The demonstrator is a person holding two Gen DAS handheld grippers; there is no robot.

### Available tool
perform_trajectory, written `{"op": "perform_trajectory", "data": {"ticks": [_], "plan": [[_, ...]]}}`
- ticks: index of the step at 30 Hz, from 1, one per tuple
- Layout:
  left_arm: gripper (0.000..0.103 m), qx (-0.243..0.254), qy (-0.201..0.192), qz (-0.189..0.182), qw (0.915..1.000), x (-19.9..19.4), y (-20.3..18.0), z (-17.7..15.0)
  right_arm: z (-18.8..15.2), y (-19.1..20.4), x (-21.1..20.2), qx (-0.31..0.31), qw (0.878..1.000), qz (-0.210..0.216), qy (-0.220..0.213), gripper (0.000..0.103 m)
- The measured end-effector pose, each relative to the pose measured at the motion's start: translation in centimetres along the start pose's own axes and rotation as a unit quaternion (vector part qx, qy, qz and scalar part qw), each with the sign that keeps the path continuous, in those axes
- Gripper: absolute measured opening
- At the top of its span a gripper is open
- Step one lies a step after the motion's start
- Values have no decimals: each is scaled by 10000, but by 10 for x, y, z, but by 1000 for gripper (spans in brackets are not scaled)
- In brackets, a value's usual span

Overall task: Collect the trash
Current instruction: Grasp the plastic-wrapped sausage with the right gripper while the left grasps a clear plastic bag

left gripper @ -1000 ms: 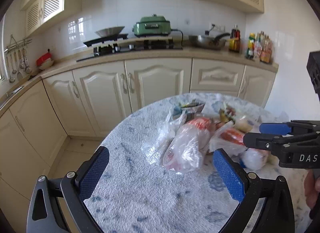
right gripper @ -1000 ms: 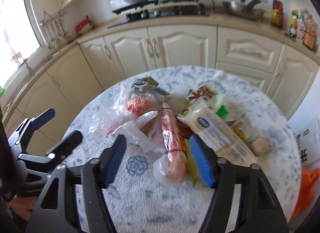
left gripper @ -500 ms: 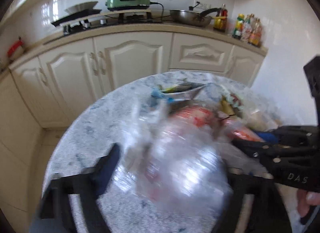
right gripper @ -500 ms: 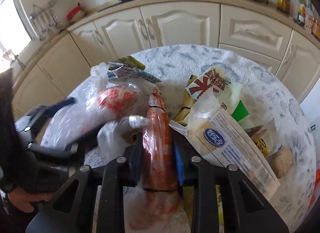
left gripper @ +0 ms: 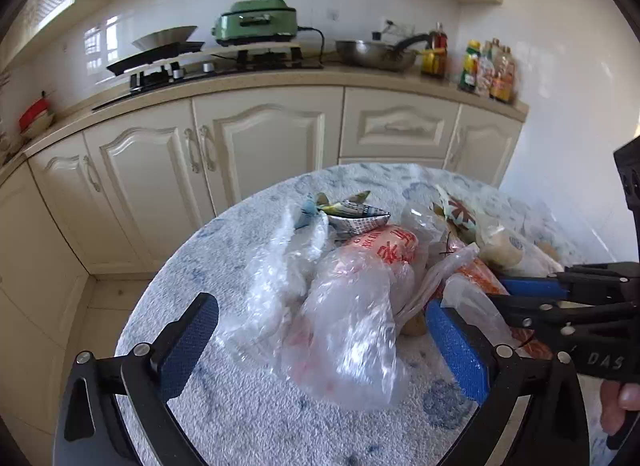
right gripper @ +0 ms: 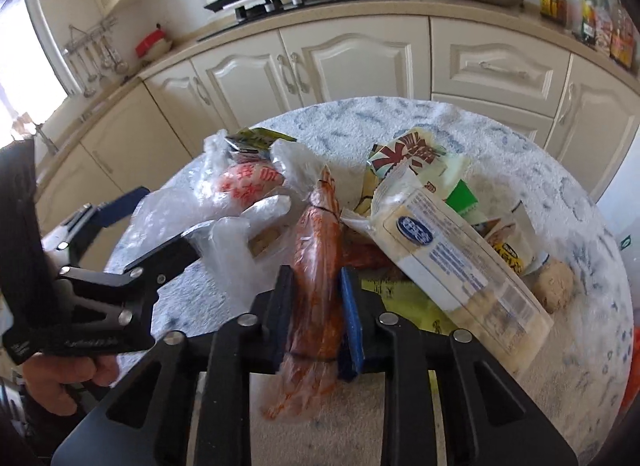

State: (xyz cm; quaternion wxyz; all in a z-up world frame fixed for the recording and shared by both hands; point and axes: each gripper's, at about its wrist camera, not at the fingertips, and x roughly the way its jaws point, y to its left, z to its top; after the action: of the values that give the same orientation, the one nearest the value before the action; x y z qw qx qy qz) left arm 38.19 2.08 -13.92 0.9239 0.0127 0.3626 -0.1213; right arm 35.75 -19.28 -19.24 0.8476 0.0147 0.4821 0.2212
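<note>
Trash pile on round table (left gripper: 248, 406); lower items hidden under overlapping bags. Right gripper (right gripper: 316, 306) clamps orange wrapper (right gripper: 316, 258). Left gripper (left gripper: 320, 346), jaws wide after reopening, straddles clear plastic bag (left gripper: 352, 330), untouched.

Round table (left gripper: 248, 406) sits in front of the cabinet run (left gripper: 256, 153); stove (left gripper: 208, 65), cooker (left gripper: 256, 21) and pan (left gripper: 376, 53) on the counter behind, bottles (left gripper: 488, 69) at its right end. Trash pile on the table's centre-right. Crumpled plastic bag (left gripper: 352, 338) lies nearest the left gripper (left gripper: 320, 342), between its pads without touching them. Folded paper packet (left gripper: 352, 213) behind the bag. Sausage wrapper (right gripper: 316, 266) right of the bag, between the right gripper (right gripper: 316, 306) pads. Labelled pouch (right gripper: 448, 254) right of the wrapper, lump (right gripper: 556, 286) beyond it.
</note>
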Motion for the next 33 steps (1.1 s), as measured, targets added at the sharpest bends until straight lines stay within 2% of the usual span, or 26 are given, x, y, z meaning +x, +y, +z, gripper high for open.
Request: {"op": "perform_trajectory", "data": {"ticks": [3, 4, 5, 6, 7, 9, 13, 16, 20, 25, 28, 30, 31, 33], "plan": [[100, 193, 159, 192, 9995, 25, 0, 8, 7, 2, 21, -48, 9997, -123, 191, 30], [97, 119, 231, 80, 9996, 35, 4, 10, 8, 0, 27, -55, 9997, -150, 205, 30], [79, -54, 413, -211, 9989, 46, 10, 13, 8, -1, 30, -54, 9997, -133, 191, 29], [67, -309, 522, -543, 9967, 55, 14, 17, 8, -2, 31, -13, 9998, -99, 170, 26], [64, -426, 485, -631, 9959, 60, 11, 21, 7, -2, 29, 3, 9998, -75, 158, 24], [51, -506, 403, -703, 9954, 60, 17, 24, 3, -1, 21, 24, 10000, 19, 71, 23], [43, -793, 270, -967, 9918, 53, 36, 21, -8, -11, 1, 427, 9978, 505, -105, 23], [43, -736, 119, -852, 9936, 39, 46, 7, -20, -14, -11, 542, 9966, 605, -163, 23], [42, -713, 4, -914, 9933, 15, 49, -17, -35, -16, -22, 619, 9955, 703, -169, 23], [43, -354, 42, -933, 9950, -19, 35, -53, -54, -15, -31, 593, 9956, 715, -136, 23], [65, 40, 91, -638, 9979, -46, 14, -77, -63, -13, -34, 540, 9963, 666, -93, 23], [96, 120, -120, -460, 9988, -55, 8, -76, -68, -14, -35, 528, 9964, 659, -75, 23], [103, 153, -309, -329, 9989, -61, 6, -74, -69, -15, -36, 534, 9964, 661, -75, 23], [102, 113, -457, -192, 9987, -67, 4, -73, -71, -16, -37, 535, 9964, 655, -84, 23]]}}
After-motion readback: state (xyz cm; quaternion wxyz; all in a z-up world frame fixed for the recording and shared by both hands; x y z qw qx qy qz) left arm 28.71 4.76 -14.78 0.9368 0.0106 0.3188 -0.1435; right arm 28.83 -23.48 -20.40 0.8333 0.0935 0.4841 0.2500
